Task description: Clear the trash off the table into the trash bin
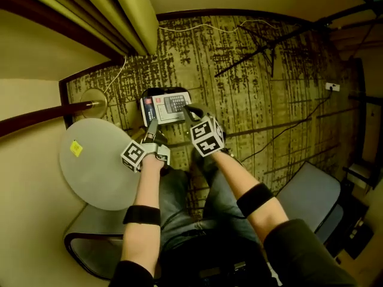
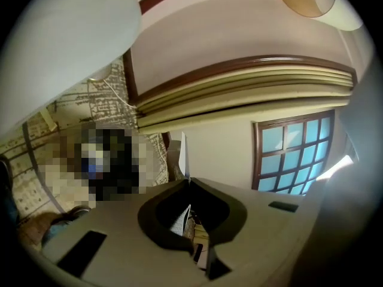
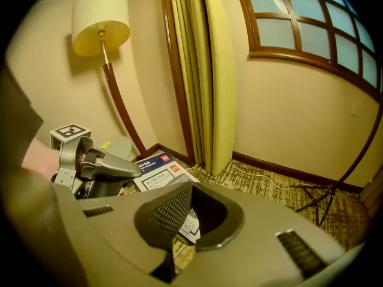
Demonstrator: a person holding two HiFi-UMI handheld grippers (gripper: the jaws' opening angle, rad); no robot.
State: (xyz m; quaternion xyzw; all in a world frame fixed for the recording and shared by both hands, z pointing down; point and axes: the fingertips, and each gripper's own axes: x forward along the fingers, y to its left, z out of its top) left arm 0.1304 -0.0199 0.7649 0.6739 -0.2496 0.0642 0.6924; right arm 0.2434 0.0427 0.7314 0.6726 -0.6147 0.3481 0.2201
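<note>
Looking steeply down at a patterned carpet. A black trash bin stands on it, and a flat white and blue box printed with a calculator picture lies across the bin's mouth, hiding most of the opening.

The left gripper is pressed together on the box edge nearest the person. In the left gripper view the jaws meet on a thin white edge that stands up from between them. The right gripper pinches the box's right side, with the printed face showing between its jaws in its own view.

Both tools likely hold it because the box is wide and would tip in one grip. It looks too flat-on to drop in, so it probably needs tilting.

To the left of the bin is a round grey table, where a small yellow note waits.
</note>
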